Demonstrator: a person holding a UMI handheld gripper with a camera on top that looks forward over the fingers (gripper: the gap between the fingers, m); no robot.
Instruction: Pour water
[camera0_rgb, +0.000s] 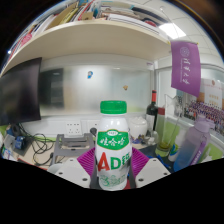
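A long pale shelf (90, 40) runs overhead across the whole scene, with books or boxes lying along its top. Below it, off to one side, a dark monitor (20, 92) stands on the cluttered counter (45, 150), where cables and small items lie in a tangle. On the other side a purple banner (184, 65) with white lettering hangs beside the shelf, and a dark bottle (152, 115) with a red top stands behind the nearer things. A pale purple bottle (192, 143) leans in close on that same side.

Closest of all is the drink bottle (113, 145), white with a green cap and a green, red and white label reading "AD". It stands upright, right between the two fingers of the claw (113, 172). The purple pads (140, 160) sit tight against either side of its lower body, so the claw looks clamped on it, holding it up in front of the counter.
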